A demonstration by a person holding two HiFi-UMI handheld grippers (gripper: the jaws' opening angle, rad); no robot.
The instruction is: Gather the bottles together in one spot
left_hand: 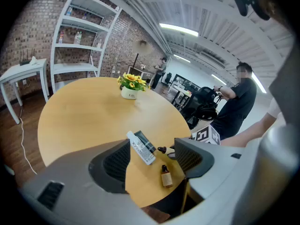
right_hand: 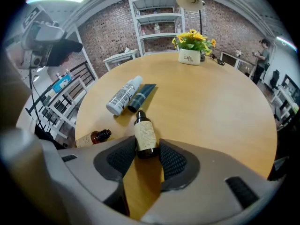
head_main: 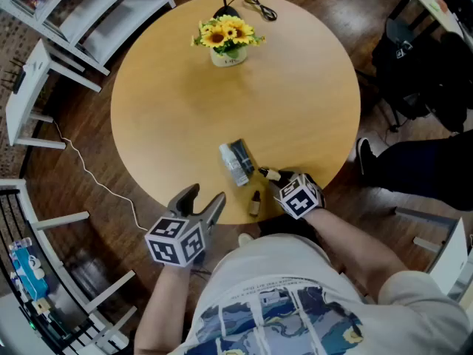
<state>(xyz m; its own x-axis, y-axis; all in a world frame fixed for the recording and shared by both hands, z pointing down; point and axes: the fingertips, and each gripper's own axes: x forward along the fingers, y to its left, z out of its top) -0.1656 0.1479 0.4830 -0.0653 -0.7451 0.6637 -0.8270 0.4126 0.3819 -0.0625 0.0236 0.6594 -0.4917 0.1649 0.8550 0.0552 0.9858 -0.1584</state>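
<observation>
Right gripper (right_hand: 146, 150): jaws clamped on the base of a labelled amber bottle (right_hand: 146, 134), cap pointing away, low at the tabletop's (head_main: 185, 102) near edge; resting or just lifted, can't tell.

Left gripper (head_main: 205, 197): jaws wide apart, nothing between them, hovering off the near edge.

White bottle (head_main: 233, 166) and dark tube (head_main: 243, 154) lie side by side just inboard. Small amber bottle (head_main: 254, 203) lies alone at the near edge.

Step, as I judge it: carrying the held bottle to the pair. Next: set it down beside them and release without knocking them, then fetch the small one.
</observation>
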